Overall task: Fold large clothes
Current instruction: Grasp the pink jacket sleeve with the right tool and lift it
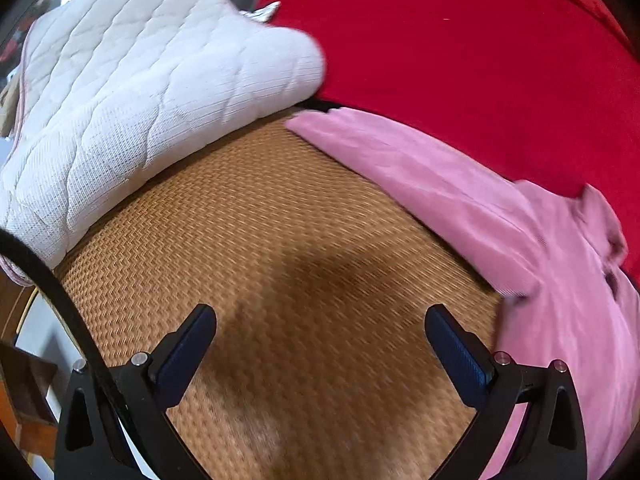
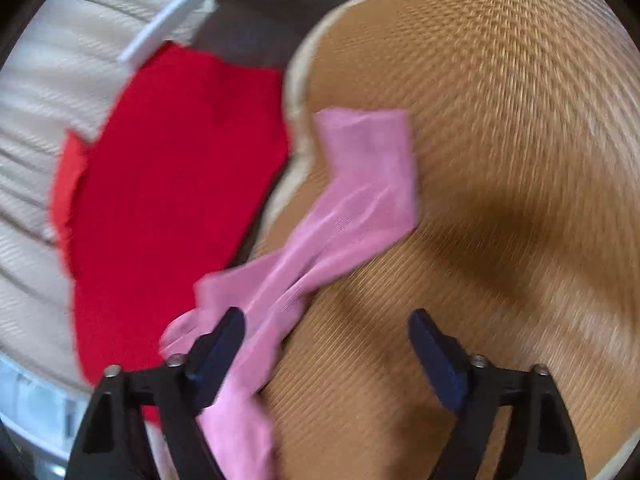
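Two open tools (image 1: 320, 334) (image 2: 326, 332), pink garment (image 2: 360, 184), no legible writing

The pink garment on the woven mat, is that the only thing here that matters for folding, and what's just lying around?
Part of the job:
- pink garment, lying partly on the woven mat
- left gripper, open over the mat
- right gripper, open, garment beside its left finger

Just lying about:
- red cloth
- white quilted pad
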Available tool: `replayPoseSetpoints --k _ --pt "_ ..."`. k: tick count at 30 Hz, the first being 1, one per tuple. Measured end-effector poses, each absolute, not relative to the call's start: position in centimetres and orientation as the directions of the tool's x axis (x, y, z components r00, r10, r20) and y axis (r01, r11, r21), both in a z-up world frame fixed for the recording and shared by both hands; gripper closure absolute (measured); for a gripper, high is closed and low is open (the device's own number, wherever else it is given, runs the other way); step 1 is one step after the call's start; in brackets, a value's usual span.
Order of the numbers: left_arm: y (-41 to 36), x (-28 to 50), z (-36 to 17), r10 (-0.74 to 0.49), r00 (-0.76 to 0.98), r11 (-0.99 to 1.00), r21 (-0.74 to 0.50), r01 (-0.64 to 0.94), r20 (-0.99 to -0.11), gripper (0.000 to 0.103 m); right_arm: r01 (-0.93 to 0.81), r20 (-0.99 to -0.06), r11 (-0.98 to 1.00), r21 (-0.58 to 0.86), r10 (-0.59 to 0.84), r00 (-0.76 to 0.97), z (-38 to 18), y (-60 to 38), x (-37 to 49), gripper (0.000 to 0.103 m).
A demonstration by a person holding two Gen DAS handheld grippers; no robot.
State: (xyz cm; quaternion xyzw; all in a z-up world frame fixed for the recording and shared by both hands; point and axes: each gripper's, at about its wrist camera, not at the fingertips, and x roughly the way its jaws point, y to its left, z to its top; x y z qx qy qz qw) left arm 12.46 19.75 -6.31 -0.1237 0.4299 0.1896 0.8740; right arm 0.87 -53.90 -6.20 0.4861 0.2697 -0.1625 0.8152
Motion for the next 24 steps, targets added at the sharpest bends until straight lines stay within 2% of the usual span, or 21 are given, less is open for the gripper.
replayPoseSetpoints --k 6,7,9,10,11,12,14,16,20,24 --pt "21.3 13.6 -8.6 0.211 0.524 0.881 -0.072 -0.468 -0.825 0.0 0.644 -0.69 0.49 0.587 -0.112 0.715 -5.1 -57.4 6.2 0.024" --pt "21.4 13.7 -8.8 0.203 0.524 0.881 -0.078 -0.466 -0.827 0.0 0.653 -0.7 0.494 0.574 -0.118 0.705 -5.0 -57.7 7.0 0.028" --pt "21.6 13.9 -9.0 0.191 0.522 0.881 -0.089 -0.465 -0.831 0.0 0.694 -0.738 0.501 0.517 -0.15 0.658 -5.3 -57.3 8.8 0.041" --pt "21.7 14.0 -9.1 0.185 0.521 0.88 -0.096 -0.466 -0.833 0.0 0.719 -0.755 0.49 0.492 -0.171 0.633 -5.2 -57.7 9.6 0.052" --pt "21.8 14.0 -9.2 0.181 0.522 0.878 -0.102 -0.468 -0.833 0.0 0.73 -0.76 0.482 0.485 -0.18 0.624 -5.1 -58.0 10.0 0.07" --pt "21.8 14.1 -9.2 0.18 0.524 0.878 -0.105 -0.468 -0.832 0.0 0.744 -0.772 0.474 0.471 -0.187 0.608 -4.9 -58.2 10.7 0.077" --pt "21.6 14.2 -9.2 0.174 0.524 0.882 -0.104 -0.459 -0.834 0.0 0.751 -0.778 0.498 0.434 -0.212 0.591 -3.9 -58.2 12.0 0.097" --pt "21.8 14.5 -9.3 0.173 0.523 0.884 -0.102 -0.456 -0.835 0.0 0.735 -0.761 0.543 0.407 -0.243 0.601 -2.4 -57.0 12.8 0.099" --pt "21.8 14.7 -9.2 0.157 0.533 0.883 -0.124 -0.453 -0.831 0.0 0.632 -0.682 0.681 0.368 -0.264 0.682 5.5 -51.2 16.2 0.099" --pt "21.5 14.7 -8.9 0.136 0.552 0.889 -0.145 -0.435 -0.823 0.0 0.444 -0.566 0.827 0.345 -0.194 0.801 15.2 -43.3 19.9 0.099"
